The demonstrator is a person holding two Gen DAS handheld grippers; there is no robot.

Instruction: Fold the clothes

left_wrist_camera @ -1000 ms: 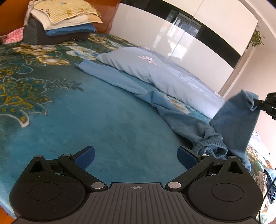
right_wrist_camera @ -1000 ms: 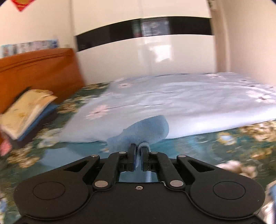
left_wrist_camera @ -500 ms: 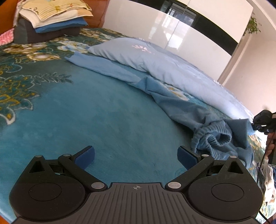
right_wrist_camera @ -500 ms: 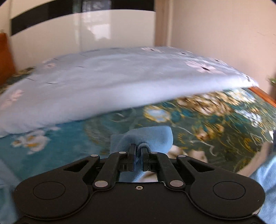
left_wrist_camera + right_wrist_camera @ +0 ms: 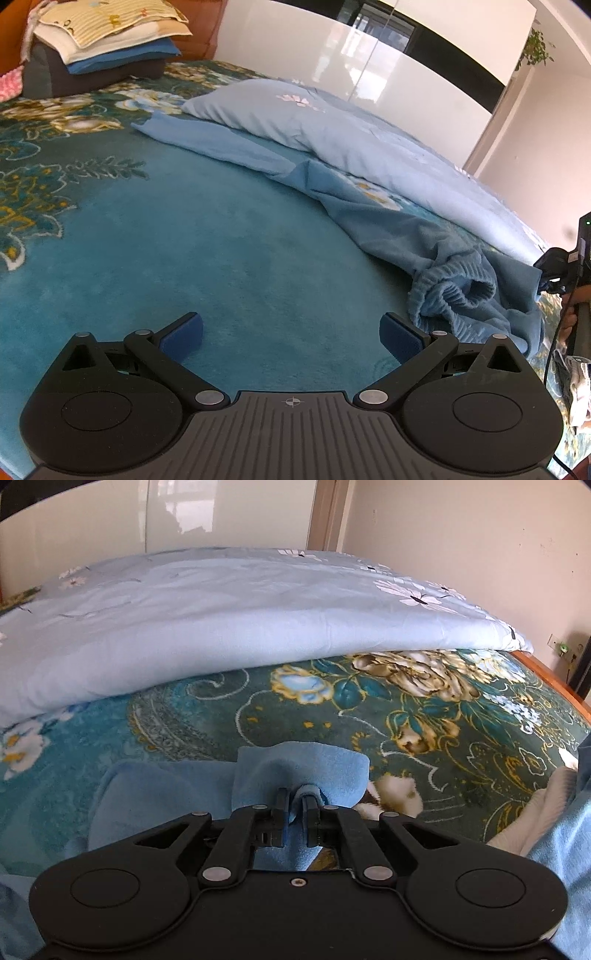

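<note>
My right tongs (image 5: 294, 800) pinch a corner of the blue garment (image 5: 388, 225), jaws just easing apart, low over the bed (image 5: 221, 258) to lay it flat. My left tongs (image 5: 291, 332) hover wide open, empty, ready to smooth it.

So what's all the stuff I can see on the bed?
Blue garment: one, mid blue, stretched across the bedspread, ribbed end bunched near the right gripper.
Quilt: one, pale blue with flowers, far side of the bed.
Bedspread: one, teal with gold flowers.
Pillow stack: one, cream, blue and dark, by the headboard.
Left gripper: black with blue pads, open, empty.
Right gripper: black, pinching the garment's corner.
</note>
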